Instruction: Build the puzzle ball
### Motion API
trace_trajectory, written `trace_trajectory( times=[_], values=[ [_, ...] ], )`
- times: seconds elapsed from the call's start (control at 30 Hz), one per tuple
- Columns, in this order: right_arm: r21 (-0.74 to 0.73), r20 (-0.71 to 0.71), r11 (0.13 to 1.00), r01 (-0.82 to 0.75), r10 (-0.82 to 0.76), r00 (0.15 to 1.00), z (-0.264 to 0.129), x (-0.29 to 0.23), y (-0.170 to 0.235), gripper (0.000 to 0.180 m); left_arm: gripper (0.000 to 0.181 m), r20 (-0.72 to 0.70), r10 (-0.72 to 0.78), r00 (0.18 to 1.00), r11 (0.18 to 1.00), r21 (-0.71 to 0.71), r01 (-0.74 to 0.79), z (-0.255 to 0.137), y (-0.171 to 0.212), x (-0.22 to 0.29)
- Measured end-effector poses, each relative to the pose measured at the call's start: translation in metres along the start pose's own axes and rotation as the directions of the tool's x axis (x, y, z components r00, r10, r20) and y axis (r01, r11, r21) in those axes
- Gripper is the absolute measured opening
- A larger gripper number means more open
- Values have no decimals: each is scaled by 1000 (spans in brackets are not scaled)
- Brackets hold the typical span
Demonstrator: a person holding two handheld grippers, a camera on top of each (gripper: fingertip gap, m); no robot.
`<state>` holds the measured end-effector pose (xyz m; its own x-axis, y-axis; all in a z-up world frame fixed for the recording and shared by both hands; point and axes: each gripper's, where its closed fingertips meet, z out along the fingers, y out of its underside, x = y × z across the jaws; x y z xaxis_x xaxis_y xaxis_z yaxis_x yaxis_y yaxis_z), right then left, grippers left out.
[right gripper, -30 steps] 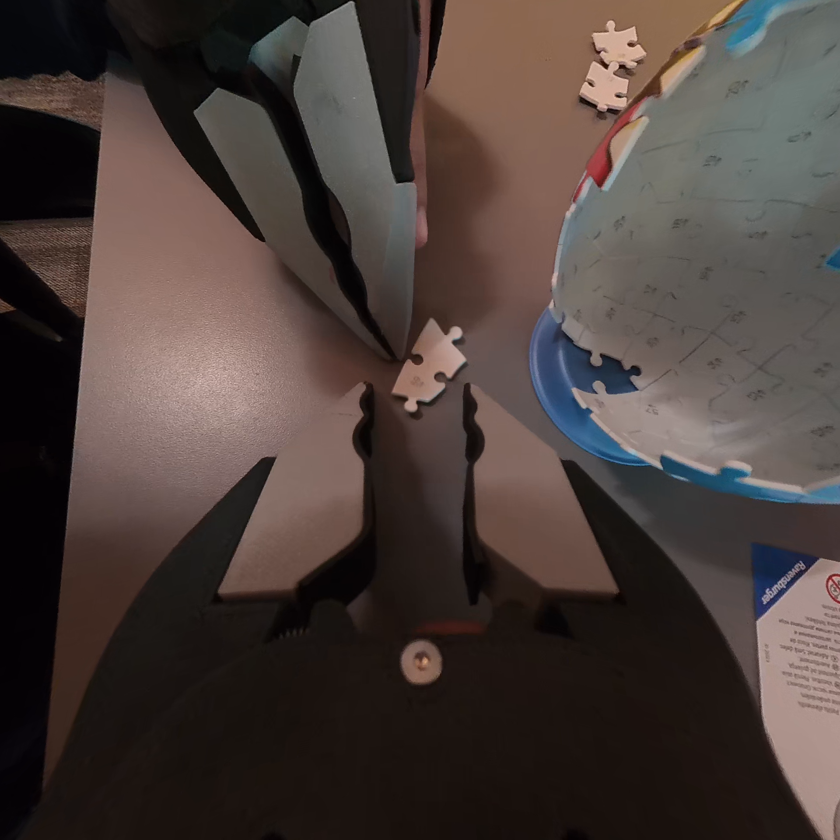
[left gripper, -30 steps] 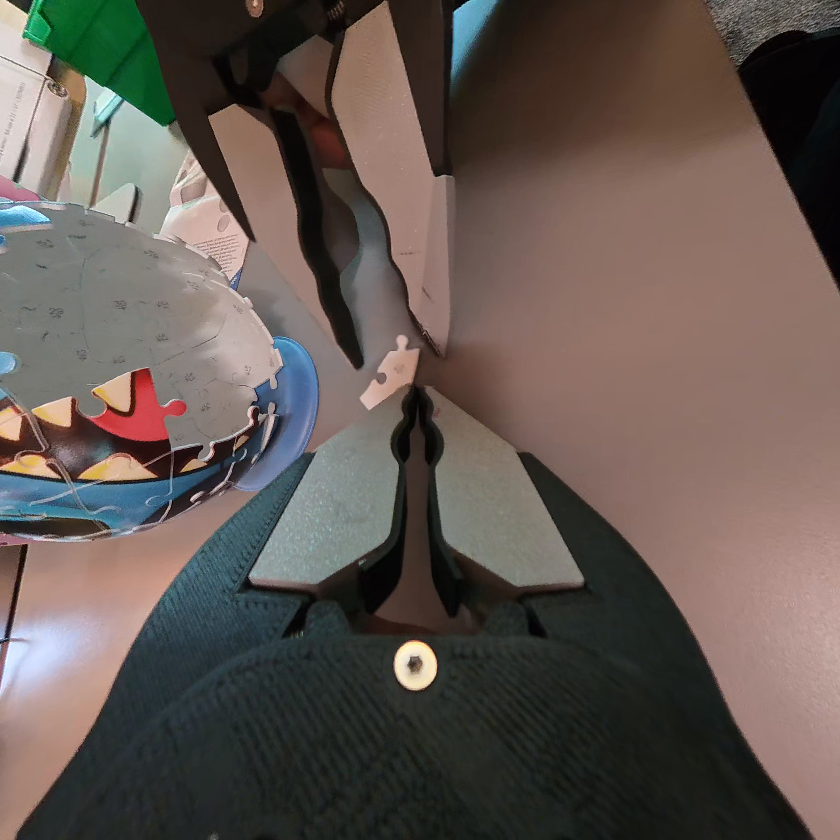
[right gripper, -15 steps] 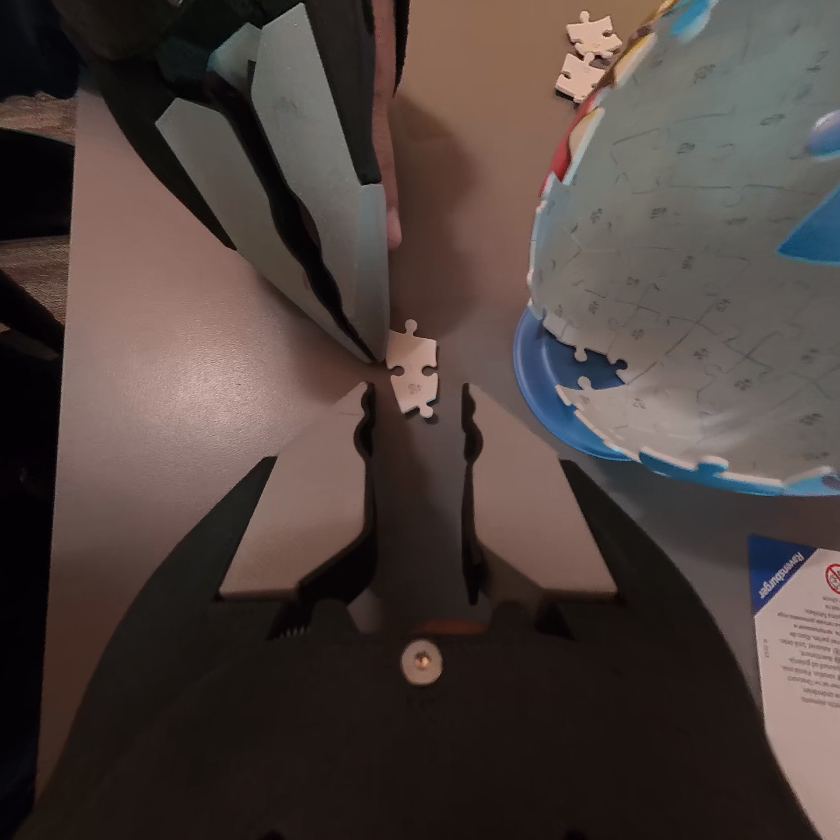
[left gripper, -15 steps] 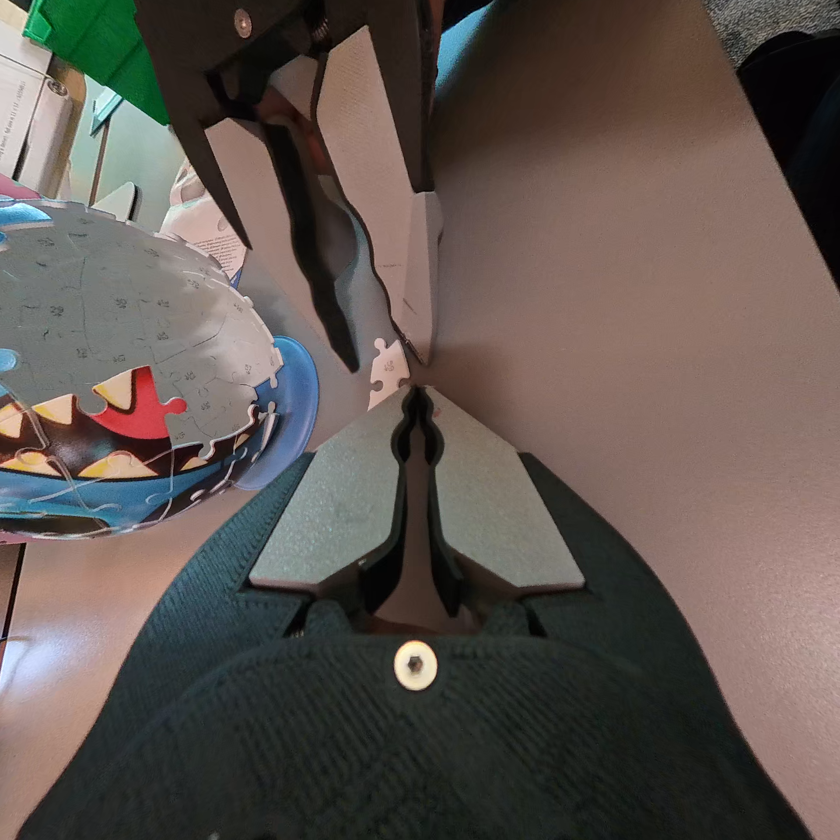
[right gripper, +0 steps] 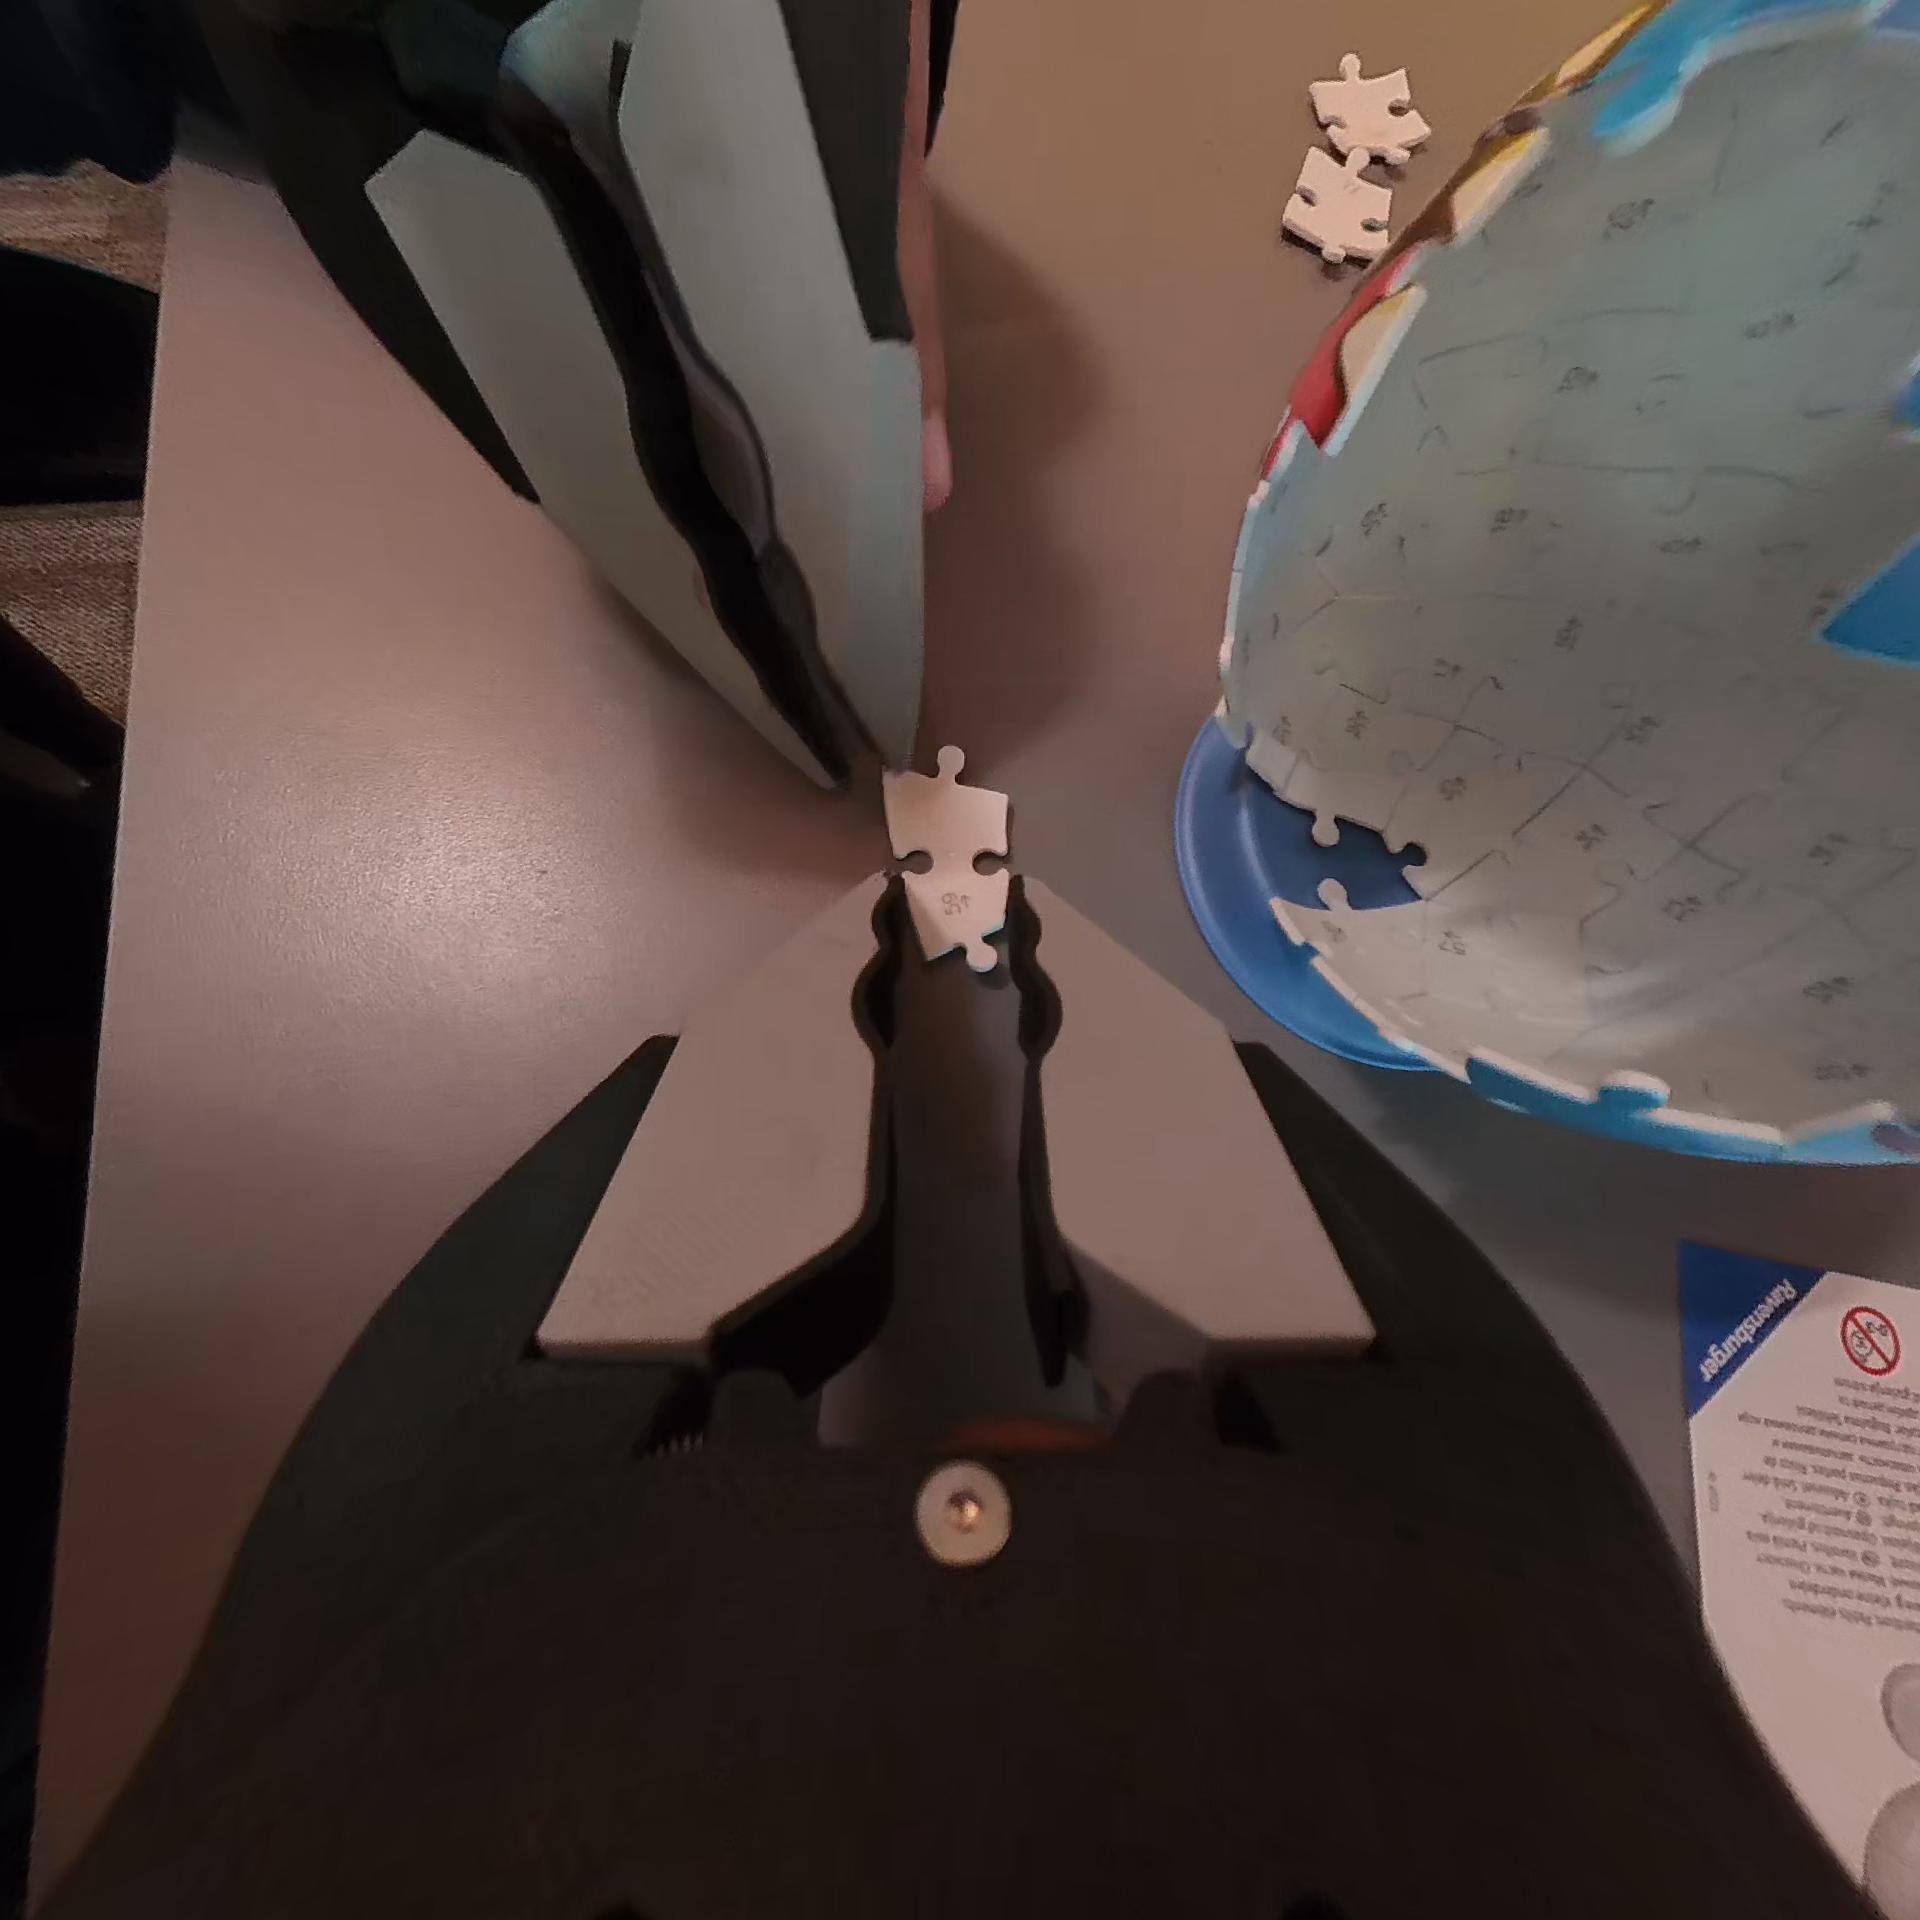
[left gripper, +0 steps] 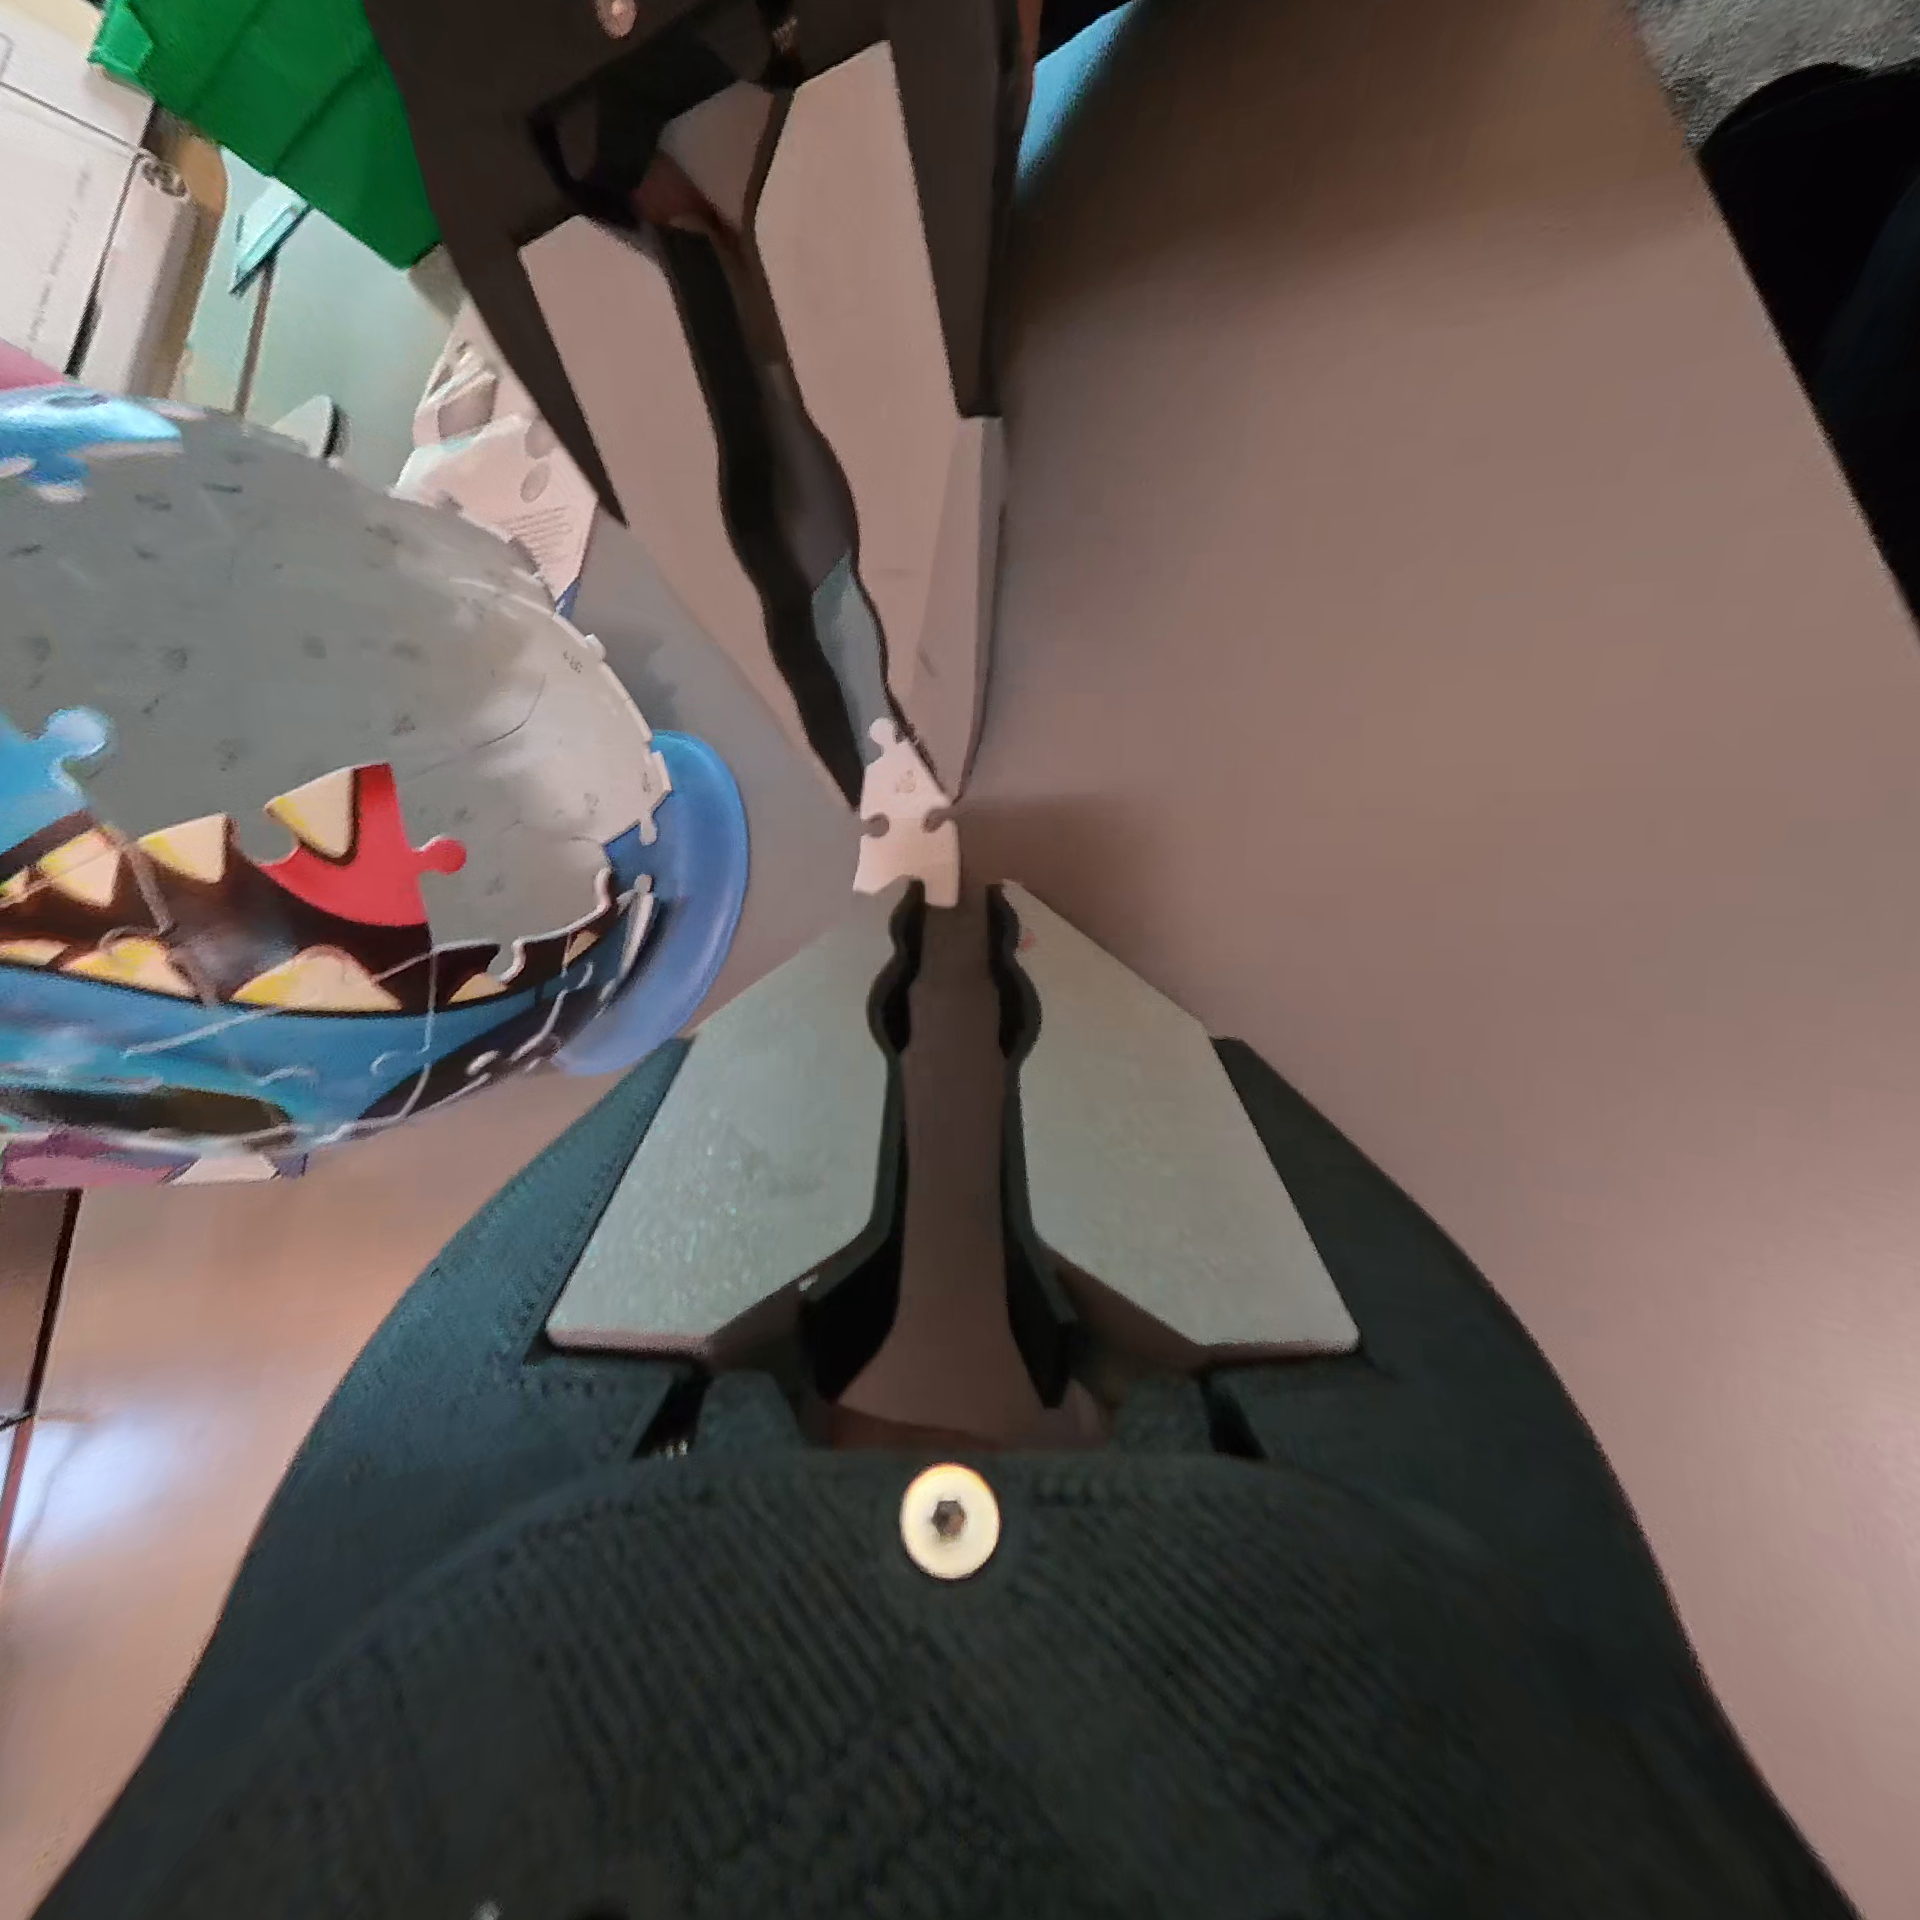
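On the table (right gripper: 364,935), a half-built puzzle ball (left gripper: 260,779), blue rim down and grey inside showing, sits beside two grippers meeting tip to tip; one white piece (right gripper: 951,857) sits pinched in the right gripper (right gripper: 951,914); the left gripper (left gripper: 948,896) is slightly parted, empty; two spare pieces (right gripper: 1351,156) and one leaflet (right gripper: 1808,1538) lie nearby.

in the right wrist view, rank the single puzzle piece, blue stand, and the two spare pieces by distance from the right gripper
1. Single puzzle piece: between the right gripper's fingertips.
2. Blue stand: right, under the puzzle ball.
3. Two spare pieces: far, upper right, touching each other.
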<state>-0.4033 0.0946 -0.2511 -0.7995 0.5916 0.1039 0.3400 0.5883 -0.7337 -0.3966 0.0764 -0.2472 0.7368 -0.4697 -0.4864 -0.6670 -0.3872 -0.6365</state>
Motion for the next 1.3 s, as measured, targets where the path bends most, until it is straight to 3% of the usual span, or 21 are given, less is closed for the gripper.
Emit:
trace_trajectory(
  times=[0.03,0.33,0.47,0.6,0.63,0.8,0.93,1.03,1.2,1.3],
  values=[
    [0,2,1000,-2,2,1000,-1,0,1,16,13,12,-3,1000,1000,-4,3,-1,2,-3],
    [90,90,993,-78,70,993,-15,-6,-12,16,34,179,104,978,995,-8,-104,0,-2,-23],
    [135,152,983,-128,107,982,-20,-11,-20,16,14,208,170,963,980,70,-188,-1,-21,-18],
    [143,165,983,-118,94,982,-21,-13,-20,16,7,235,219,947,969,62,-240,-2,-22,-20],
    [140,158,984,-108,85,984,-21,-13,-19,5,4,215,215,952,972,49,-231,-1,-20,-18],
    [118,77,992,-43,34,996,-18,-6,-15,19,1,185,190,964,981,-7,-192,5,-11,-17],
    [122,-110,983,135,-122,986,-20,6,-22,26,0,152,192,970,980,-89,-180,6,1,-17],
    [113,-185,959,259,-235,954,-16,-1,-31,20,0,154,216,964,972,-129,-197,9,-3,-18],
    [-27,-261,928,371,-365,894,-4,3,-16,16,0,167,241,956,952,-232,-200,12,-3,-22],
    [-88,-323,889,449,-452,832,-5,8,-11,0,0,173,283,943,925,-309,-221,12,-1,-22]
  ],
)
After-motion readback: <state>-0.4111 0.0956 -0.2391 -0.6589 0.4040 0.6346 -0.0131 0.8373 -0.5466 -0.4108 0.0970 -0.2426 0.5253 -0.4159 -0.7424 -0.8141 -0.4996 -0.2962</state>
